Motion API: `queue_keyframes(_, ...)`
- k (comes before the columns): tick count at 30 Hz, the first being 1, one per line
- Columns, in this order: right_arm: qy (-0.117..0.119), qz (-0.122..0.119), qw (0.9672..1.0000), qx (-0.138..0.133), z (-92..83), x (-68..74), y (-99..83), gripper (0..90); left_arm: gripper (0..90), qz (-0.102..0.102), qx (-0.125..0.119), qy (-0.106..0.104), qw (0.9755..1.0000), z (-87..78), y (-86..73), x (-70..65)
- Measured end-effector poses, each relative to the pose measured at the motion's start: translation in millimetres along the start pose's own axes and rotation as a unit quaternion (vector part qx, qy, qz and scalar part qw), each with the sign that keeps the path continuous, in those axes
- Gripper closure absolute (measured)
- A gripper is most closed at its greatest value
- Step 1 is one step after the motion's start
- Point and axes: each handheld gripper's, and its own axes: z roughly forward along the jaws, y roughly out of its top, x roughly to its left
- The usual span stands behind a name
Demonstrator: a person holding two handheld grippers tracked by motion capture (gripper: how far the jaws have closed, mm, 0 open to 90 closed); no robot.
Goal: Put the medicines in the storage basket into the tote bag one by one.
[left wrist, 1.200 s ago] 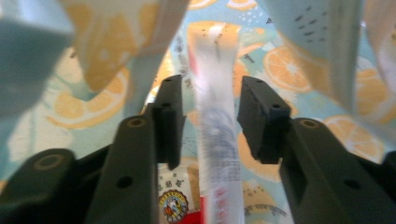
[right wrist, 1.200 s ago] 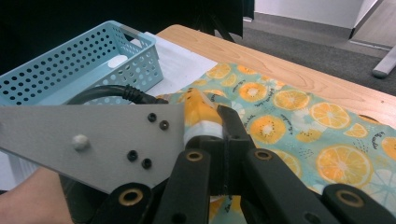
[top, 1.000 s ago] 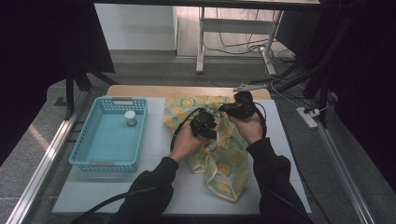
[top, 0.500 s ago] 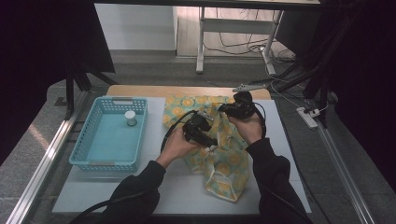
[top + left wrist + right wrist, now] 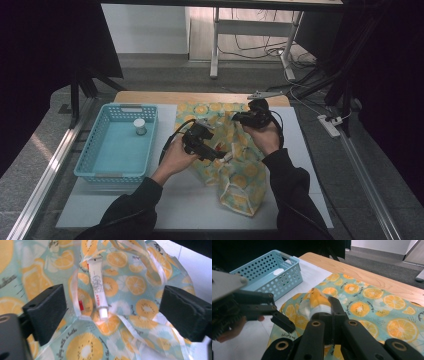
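Small white tube (image 5: 98,289), long axis 12-to-6, lies on orange-print cloth (image 5: 130,282) between released left gripper (image 5: 112,312) jaws; right gripper (image 5: 322,305) grasps cloth.

One blue basket (image 5: 90,160), one citrus-print bag (image 5: 240,180), one tube (image 5: 98,292), one small jar (image 5: 139,126)

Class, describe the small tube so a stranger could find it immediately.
Start at the citrus-print cloth bag right of the blue basket. The small white tube lies at the bag's opening, between the left tool's open jaws; it alone is plain white with red lettering.
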Motion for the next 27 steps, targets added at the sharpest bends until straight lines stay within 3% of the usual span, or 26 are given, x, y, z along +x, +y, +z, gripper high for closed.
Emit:
queue_keyframes(5,0.002,-0.003,1.0000,-0.001,-0.7,1.9,0.5,90.0,3.2,-0.006,-0.011,-0.001,0.9999,-14.2,-6.5,3.2)
queue_keyframes(11,0.003,-0.003,1.0000,-0.001,0.1,2.9,0.3,90.0,1.2,-0.004,-0.011,0.024,0.9996,-32.0,-12.9,4.0)
queue_keyframes(20,0.005,-0.003,1.0000,0.002,1.1,1.7,-1.5,90.0,0.8,-0.015,-0.017,0.040,0.9990,-58.0,-27.6,11.0)
queue_keyframes(27,0.004,-0.004,1.0000,0.002,1.0,2.8,-1.7,90.0,0.0,-0.019,-0.024,0.038,0.9988,-74.4,-39.1,20.1)
